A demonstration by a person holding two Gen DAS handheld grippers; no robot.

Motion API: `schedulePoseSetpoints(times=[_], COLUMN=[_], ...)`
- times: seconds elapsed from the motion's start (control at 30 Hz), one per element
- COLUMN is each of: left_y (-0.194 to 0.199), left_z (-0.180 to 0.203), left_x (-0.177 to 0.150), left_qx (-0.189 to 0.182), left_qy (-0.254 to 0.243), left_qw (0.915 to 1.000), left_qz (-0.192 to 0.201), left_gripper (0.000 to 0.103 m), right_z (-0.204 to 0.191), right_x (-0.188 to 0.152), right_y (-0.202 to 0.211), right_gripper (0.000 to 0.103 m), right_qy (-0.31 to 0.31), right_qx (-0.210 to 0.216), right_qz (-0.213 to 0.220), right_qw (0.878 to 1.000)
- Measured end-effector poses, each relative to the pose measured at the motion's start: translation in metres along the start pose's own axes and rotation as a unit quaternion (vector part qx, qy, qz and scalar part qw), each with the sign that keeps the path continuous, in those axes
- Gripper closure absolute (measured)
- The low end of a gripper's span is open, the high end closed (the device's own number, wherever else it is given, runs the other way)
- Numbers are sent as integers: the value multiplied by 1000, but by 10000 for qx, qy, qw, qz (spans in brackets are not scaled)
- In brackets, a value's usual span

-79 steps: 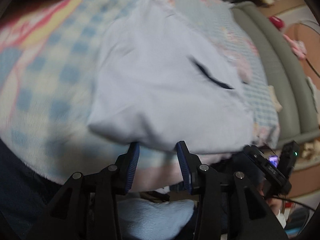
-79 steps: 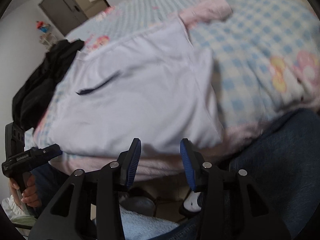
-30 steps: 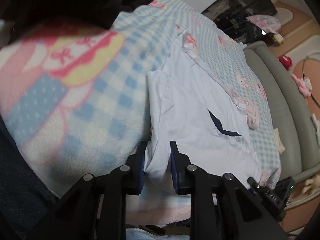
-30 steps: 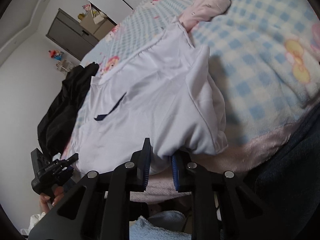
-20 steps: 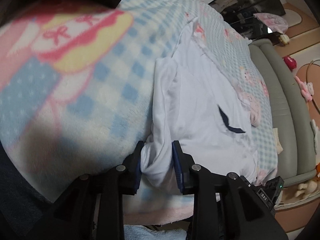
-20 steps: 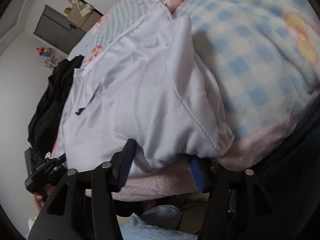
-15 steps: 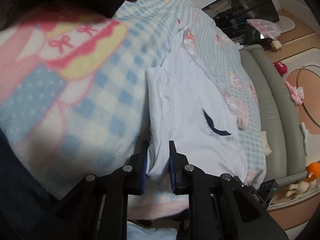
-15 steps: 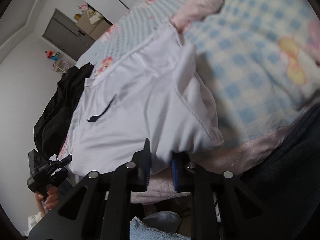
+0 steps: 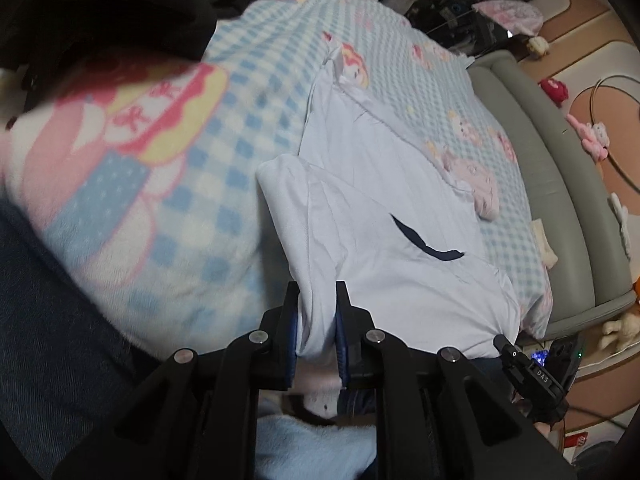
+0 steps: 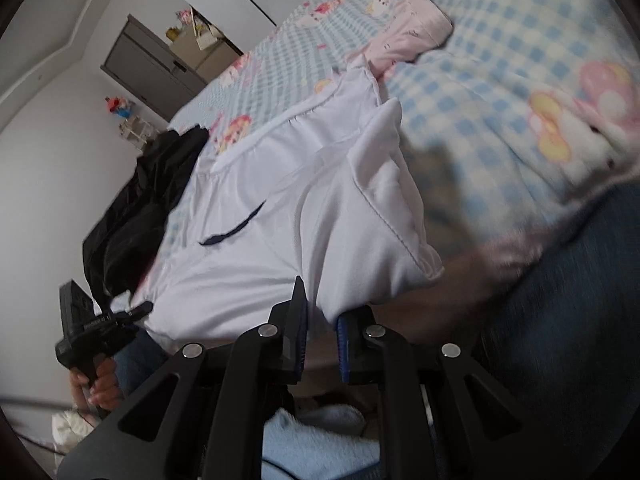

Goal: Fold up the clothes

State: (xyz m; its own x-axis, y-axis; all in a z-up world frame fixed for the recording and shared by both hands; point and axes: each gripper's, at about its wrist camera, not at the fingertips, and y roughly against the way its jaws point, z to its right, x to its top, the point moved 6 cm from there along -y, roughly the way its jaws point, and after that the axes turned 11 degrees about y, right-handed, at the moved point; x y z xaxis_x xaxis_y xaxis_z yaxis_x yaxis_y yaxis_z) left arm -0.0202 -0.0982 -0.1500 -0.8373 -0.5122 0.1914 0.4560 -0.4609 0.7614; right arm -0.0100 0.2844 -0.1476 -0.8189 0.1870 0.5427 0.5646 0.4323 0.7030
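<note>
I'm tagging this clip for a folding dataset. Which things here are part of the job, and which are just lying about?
Part of the job:
white garment, near edge pinched at two spots
left gripper, shut on it
right gripper, shut on it

Lying about:
checked blanket, under the garment
black clothing, heaped beside it
pink cloth, beyond it

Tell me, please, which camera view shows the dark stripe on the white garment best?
The left wrist view: the dark stripe lies near centre, sharp and unobstructed on the white garment. The right wrist view shows it too, but further left and more foreshortened.
</note>
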Motion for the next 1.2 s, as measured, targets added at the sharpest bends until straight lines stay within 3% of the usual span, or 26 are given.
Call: schedulePoseSetpoints(times=[0.2,0.47,0.53,0.6,0.73,0.8,0.83,0.9,0.97,1.03,1.13,1.2], left_y=[1,-9,-17,-18,-2,0,-6,-21,-32,-33,-25,-17], left_z=[0,40,52,65,78,74,67,47,25,14,5,4], left_x=[2,63,93,128,171,165,156,135,114,101,88,82], left_qx=[65,-107,-34,-116,-430,-307,-253,-100,68,17,-82,-35], left_qy=[103,22,-61,-75,-203,-516,-667,-765,-762,-682,-609,-702], left_qw=[9990,9975,9982,9996,9976,9960,9961,9970,9970,9976,9981,9975], left_qz=[-432,-701,-598,-249,509,655,513,54,-152,-137,-2,72], left_gripper=[87,85,74,60,52,52,52,52,52,52,52,52], right_z=[-2,-7,-7,-4,-1,-2,-3,1,8,17,24,21], right_x=[10,48,70,106,170,184,183,167,145,124,113,114], right_y=[-5,-18,-27,-37,-40,-35,-35,-41,-51,-63,-67,-70], right_gripper=[92,89,86,76,67,54,53,53,53,53,51,39], right_qy=[-60,-128,-124,-78,-67,11,151,430,609,625,473,577], right_qx=[151,475,537,445,289,182,104,-104,-257,-356,-377,-373], right_qz=[-106,-100,-87,78,644,847,832,536,156,-145,-122,-120], right_qw=[9998,9987,9984,9990,9975,9962,9964,9976,9977,9973,9981,9976])
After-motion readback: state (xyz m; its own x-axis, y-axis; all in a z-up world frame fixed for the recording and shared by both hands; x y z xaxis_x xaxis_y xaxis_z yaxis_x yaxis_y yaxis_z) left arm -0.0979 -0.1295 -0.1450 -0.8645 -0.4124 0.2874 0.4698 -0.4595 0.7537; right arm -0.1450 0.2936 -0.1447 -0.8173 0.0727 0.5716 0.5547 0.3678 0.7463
